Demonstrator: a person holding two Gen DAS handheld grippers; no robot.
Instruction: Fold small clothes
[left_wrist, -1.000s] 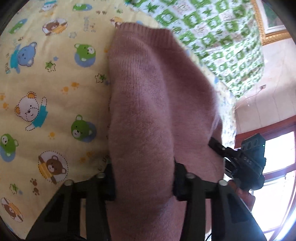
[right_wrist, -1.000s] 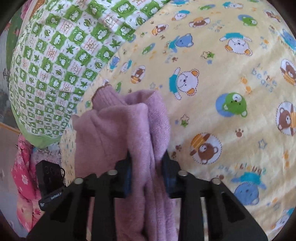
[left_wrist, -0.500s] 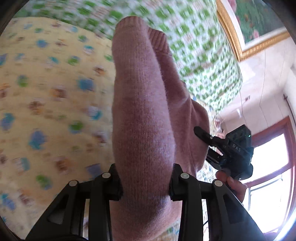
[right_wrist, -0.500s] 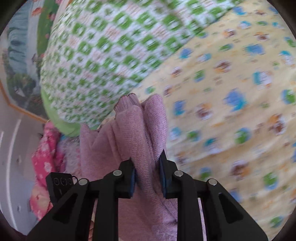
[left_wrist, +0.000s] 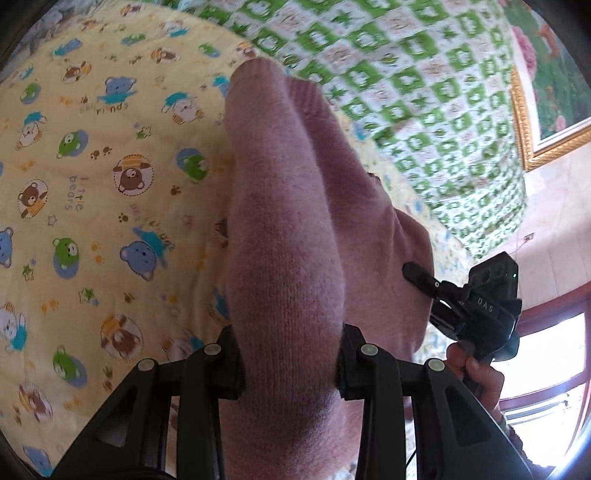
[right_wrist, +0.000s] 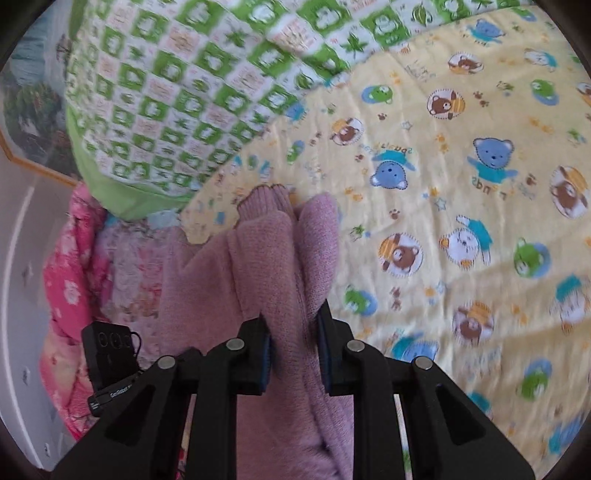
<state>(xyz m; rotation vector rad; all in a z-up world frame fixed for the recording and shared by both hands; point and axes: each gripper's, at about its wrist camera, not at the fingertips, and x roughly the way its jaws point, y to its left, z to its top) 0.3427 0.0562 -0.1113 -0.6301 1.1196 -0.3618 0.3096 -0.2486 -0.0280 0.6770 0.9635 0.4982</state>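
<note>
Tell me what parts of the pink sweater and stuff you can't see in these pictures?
- Left wrist view: the pink sweater fills the middle, hiding the bear sheet behind it; its lower end runs off the bottom edge past the left gripper.
- Right wrist view: the sweater's shape stays unclear, bunched in the right gripper and cut by the bottom edge.
- Both views: the green checked quilt is blurred, its small print unreadable.

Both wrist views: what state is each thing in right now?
Pink sweater: bunched, lifted, clamped at two places.
Left hand-held gripper: shut on the sweater.
Right hand-held gripper: shut on the sweater.
Bear-print sheet: spread, slightly wrinkled.
Green checked quilt: heaped.
</note>
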